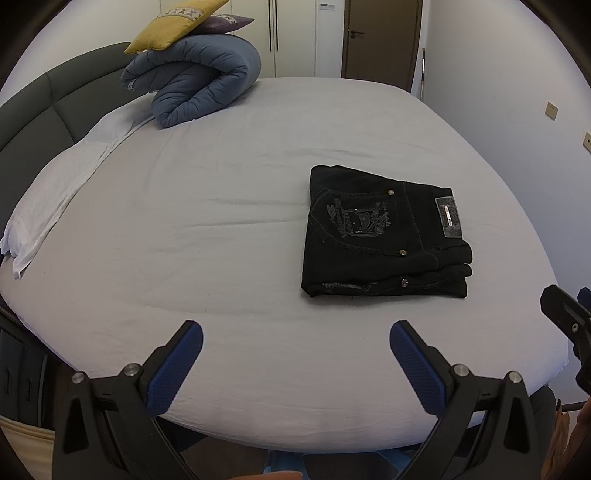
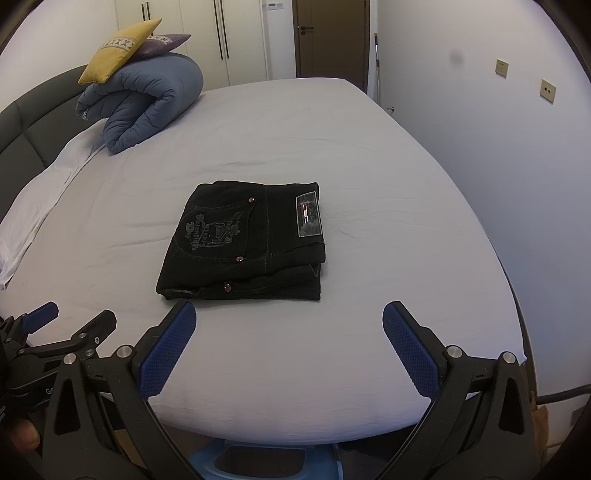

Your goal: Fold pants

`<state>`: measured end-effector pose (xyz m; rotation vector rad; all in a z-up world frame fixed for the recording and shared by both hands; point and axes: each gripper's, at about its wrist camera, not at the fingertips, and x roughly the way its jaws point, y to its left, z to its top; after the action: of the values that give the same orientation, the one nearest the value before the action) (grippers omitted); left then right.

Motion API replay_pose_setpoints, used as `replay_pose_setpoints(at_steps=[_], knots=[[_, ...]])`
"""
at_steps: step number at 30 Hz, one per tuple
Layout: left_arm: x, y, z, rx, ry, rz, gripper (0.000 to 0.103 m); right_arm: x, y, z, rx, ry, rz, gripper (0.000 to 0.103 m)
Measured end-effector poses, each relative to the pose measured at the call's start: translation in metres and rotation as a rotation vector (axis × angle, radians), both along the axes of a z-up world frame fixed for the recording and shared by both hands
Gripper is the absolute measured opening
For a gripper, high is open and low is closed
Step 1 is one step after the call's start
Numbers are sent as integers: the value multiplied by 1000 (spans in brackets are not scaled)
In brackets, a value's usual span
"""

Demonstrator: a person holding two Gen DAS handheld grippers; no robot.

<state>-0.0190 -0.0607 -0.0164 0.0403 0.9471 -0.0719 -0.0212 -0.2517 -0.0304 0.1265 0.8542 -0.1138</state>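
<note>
A: Black pants (image 2: 245, 240) folded into a compact stack, lying flat on the bed (image 2: 332, 140), centre of the right wrist frame.

B: Same stack right of centre in the left wrist frame, pants (image 1: 384, 236). Embroidered back pocket facing up, grey waistband patch (image 1: 448, 216) on the right side of the stack.

A: Left gripper (image 1: 295, 363) at the bottom of its own frame, blue-padded fingers (image 1: 173, 373) spread wide, holding nothing. Pale sheet showing between them.

B: Right gripper (image 2: 290, 347) likewise gaping at the bottom of its frame, fingers (image 2: 168, 350) far apart and empty. Left fingertip just short of the near edge of the stack, not touching as far as visible.

A: Both grippers side by side near the front edge of the bed. Left gripper poking into the lower left of the right wrist frame; a black part of the right gripper at the right edge of the left wrist frame.

B: Rolled blue duvet (image 1: 199, 81) in the upper left, by the dark headboard (image 1: 37, 107). Yellow cushion (image 1: 173, 26) perched on top, purple cushion (image 1: 229, 22) behind it.

A: White pillow (image 2: 40, 195) along the left edge. Brown door (image 2: 330, 37) and wardrobe doors at the top, wall sockets (image 2: 546, 90) upper right.
</note>
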Motion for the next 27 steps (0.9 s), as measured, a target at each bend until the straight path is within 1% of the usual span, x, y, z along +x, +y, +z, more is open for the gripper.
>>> replay_pose_setpoints(at_steps=[27], knots=[[-2,-1,-1,0,3,2,103,2,3,-2,5,2,2,103]])
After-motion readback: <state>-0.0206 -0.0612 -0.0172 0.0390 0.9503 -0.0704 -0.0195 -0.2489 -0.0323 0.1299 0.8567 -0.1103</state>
